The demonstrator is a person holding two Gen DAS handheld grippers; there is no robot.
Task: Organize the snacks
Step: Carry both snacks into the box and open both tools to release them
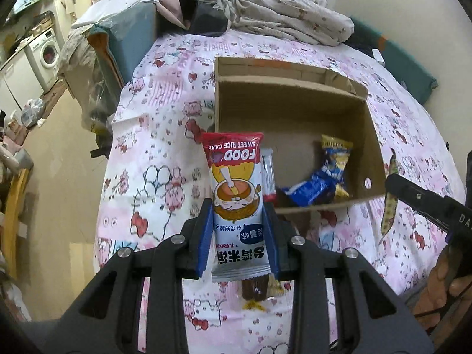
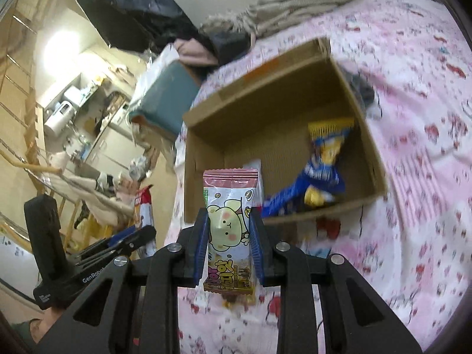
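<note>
Clamped between blue pads, the left gripper [image 1: 238,230] holds a rice cake packet [image 1: 236,203] upright in the left wrist view; the packet's red top, printed "SWEET RICE CAKE", stands well above the fingertips, and its crimped lower end sticks out below the pads; it hangs over the near left corner of the open cardboard box [image 1: 373,135], which sits on a pink cartoon-print bedsheet [image 1: 153,153]; inside the box lie a blue snack bag [image 1: 318,183] with a yellow crimped end and a slim white-and-red packet [image 1: 268,177] against the left wall; at the right edge the right gripper [image 1: 392,183] shows side-on, pinching a thin packet seen edge-on; a small dark wrapped snack [image 1: 253,290] lies on the sheet just under the left jaws.

Seen from the right wrist, the right gripper [image 2: 227,244] is closed on a pink bear-print packet [image 2: 230,227], gripped at mid-height with its pink serrated top above the fingertips; it sits before the box's near left corner; the blue bag [image 2: 318,177] lies blurred inside; at lower left the left gripper [image 2: 141,233] holds its red-topped packet.
</note>
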